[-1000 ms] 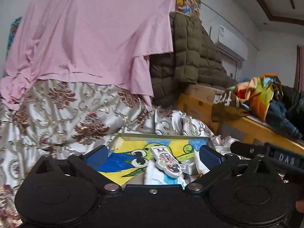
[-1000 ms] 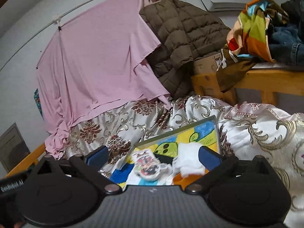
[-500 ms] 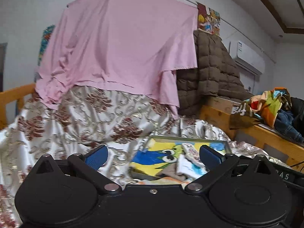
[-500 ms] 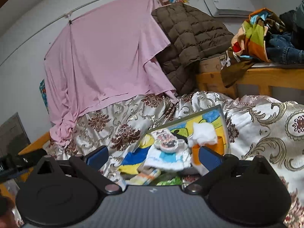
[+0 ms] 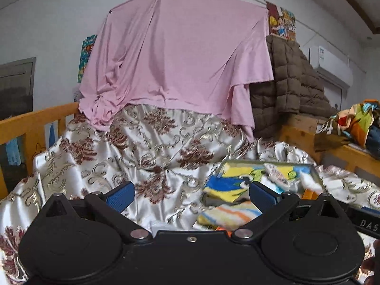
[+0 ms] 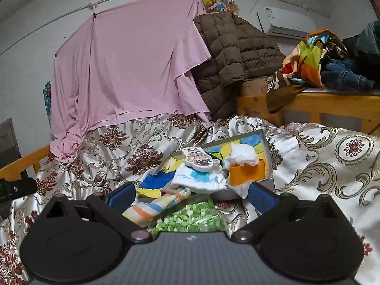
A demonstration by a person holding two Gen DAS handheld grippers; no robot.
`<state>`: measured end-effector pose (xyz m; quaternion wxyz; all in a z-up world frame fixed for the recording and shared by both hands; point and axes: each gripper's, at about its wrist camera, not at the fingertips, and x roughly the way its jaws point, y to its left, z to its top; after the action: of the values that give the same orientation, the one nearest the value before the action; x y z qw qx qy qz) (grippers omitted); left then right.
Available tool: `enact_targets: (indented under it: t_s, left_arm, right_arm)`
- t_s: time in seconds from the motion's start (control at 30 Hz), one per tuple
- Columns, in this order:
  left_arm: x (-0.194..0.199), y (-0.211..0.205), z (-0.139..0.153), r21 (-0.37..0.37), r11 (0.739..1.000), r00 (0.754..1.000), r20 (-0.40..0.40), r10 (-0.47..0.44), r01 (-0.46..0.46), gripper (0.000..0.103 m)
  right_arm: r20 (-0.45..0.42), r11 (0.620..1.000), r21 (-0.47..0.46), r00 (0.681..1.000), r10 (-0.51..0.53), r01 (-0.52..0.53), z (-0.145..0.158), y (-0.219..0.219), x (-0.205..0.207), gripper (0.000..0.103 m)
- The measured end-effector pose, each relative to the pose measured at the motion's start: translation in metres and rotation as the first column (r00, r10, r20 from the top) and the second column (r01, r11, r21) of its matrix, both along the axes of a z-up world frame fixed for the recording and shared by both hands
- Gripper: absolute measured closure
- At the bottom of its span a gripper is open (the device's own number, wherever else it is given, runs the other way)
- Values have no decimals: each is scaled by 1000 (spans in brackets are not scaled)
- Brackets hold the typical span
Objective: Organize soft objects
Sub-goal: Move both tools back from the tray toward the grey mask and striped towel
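While held above the bed, spread wide and gripping nothing: both left tongs [image 5: 191, 193] and right tongs [image 6: 191, 193]. Just beyond the right pair, a striped folded cloth [image 6: 156, 203] and a bag of green pieces [image 6: 190, 217]; past these, a colourful cartoon-printed tray [image 6: 266, 147] heaped with soft items, on floral satin bedding [image 6: 332, 166].

Bare bedspread [image 5: 152, 166] left of the cluttered tray [image 6: 267, 156]; green bag [image 6: 190, 216] just before it.

A pink sheet [image 5: 180, 54] hangs across the centre of the frame, a brown quilted coat [image 5: 287, 83] beside it at right, an air conditioner [image 6: 285, 21] upper right.
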<state>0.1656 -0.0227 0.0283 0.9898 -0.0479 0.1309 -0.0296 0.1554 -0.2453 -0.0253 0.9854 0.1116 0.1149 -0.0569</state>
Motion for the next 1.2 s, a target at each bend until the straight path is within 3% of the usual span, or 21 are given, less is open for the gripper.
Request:
enact_targets:
  t_s: [0.47,0.9,1.2]
  left_arm:
    - [13,18,-43,12,1000,989,-147,25,-23,1]
    - [23,21,-66,13,1000,966,-257,22,-19,1]
    - [25,20,-75,25,999,959,-281,35,-29,1]
  right_arm:
    - [-60,992,-103,996,65,-71,-22,32,13,0]
    - [-175,974,-158,975,136,-164,-41,49,24,0]
    - [-213,963,-172,962,169,-207,-46,55,29,0]
